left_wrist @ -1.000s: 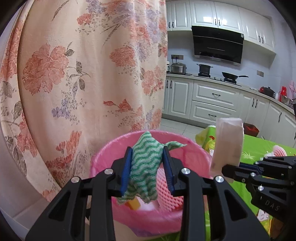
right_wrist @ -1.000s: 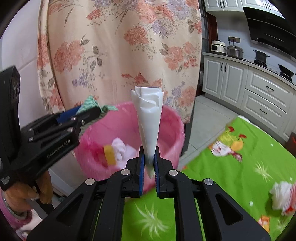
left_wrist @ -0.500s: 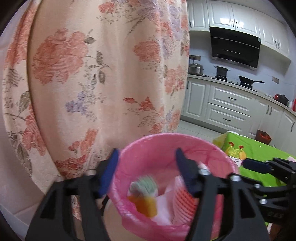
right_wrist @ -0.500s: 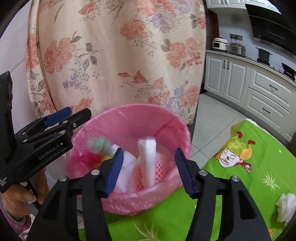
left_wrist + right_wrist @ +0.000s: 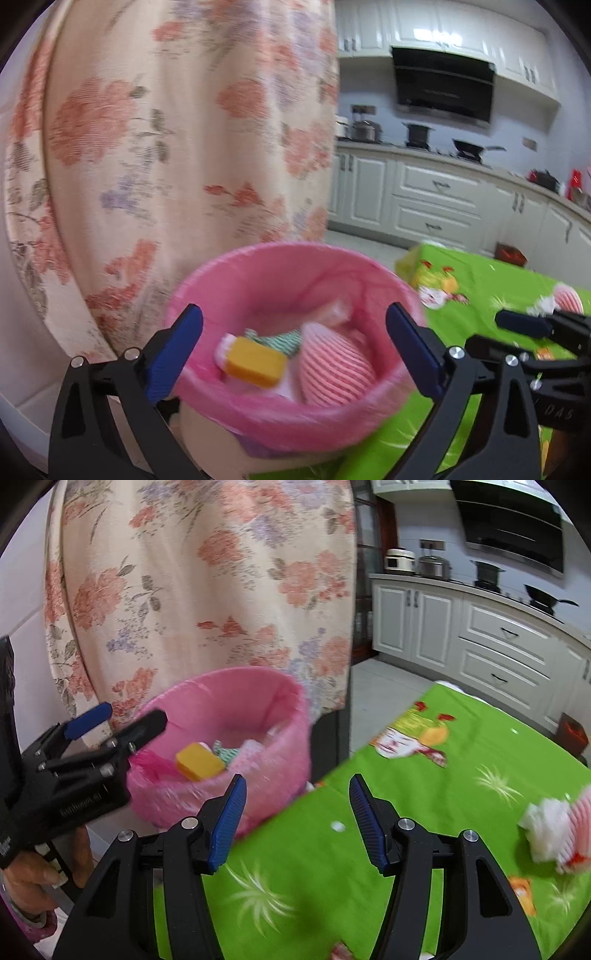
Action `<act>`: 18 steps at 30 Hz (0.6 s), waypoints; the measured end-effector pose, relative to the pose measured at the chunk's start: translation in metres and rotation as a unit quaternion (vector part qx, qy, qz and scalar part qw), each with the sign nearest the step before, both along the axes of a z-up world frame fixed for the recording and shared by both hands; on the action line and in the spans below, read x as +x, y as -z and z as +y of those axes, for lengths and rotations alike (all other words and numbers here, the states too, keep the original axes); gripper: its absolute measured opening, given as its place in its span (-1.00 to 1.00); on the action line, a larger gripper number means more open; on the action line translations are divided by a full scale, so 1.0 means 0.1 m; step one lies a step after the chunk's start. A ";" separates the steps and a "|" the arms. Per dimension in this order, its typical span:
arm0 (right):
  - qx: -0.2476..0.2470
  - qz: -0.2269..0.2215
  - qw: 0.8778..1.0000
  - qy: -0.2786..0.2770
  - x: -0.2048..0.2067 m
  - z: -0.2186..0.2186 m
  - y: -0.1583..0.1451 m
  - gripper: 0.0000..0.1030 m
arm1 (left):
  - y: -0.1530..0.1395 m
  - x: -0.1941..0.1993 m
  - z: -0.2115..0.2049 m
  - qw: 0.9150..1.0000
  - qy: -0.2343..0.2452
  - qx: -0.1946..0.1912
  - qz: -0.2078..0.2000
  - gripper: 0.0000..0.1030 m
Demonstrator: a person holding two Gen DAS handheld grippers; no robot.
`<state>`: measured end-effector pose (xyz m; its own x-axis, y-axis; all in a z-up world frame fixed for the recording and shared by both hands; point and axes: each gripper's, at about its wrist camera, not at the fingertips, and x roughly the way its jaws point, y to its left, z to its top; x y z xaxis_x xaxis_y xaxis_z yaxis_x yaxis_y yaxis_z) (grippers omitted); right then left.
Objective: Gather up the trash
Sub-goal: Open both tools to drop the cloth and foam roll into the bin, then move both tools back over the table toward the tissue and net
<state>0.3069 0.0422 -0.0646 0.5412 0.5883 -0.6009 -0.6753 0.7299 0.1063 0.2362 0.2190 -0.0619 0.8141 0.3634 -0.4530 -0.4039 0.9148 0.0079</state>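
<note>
My left claw (image 5: 293,354) was spread wide and held nothing, framing the pink bin (image 5: 236,280) at lower centre. In the bin lay a yellow block (image 5: 255,362), a green-striped cloth (image 5: 282,338) and a pink foam net (image 5: 334,363). My right claw (image 5: 295,821) was spread too, over the green surface (image 5: 424,794). Farther right, a white tissue (image 5: 545,829) lay on it. A floral curtain (image 5: 207,572) hung behind the bin.
</note>
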 end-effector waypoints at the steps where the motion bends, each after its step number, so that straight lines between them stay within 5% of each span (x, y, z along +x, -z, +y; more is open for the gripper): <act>1: 0.003 0.000 1.000 0.010 0.00 -0.10 0.00 0.09 | 0.02 0.03 -0.10 1.000 0.011 0.002 0.005 0.87; 18: 0.021 -0.002 0.984 0.179 -0.06 -1.63 0.14 0.09 | 0.25 0.34 -1.46 0.990 0.136 -0.003 0.023 0.87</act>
<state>0.3010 -0.1205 -0.0788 0.7208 0.3829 -0.5778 -0.3759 0.9163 0.1383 0.2703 0.0731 -0.0870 0.8601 0.1309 -0.4931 -0.1421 0.9897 0.0148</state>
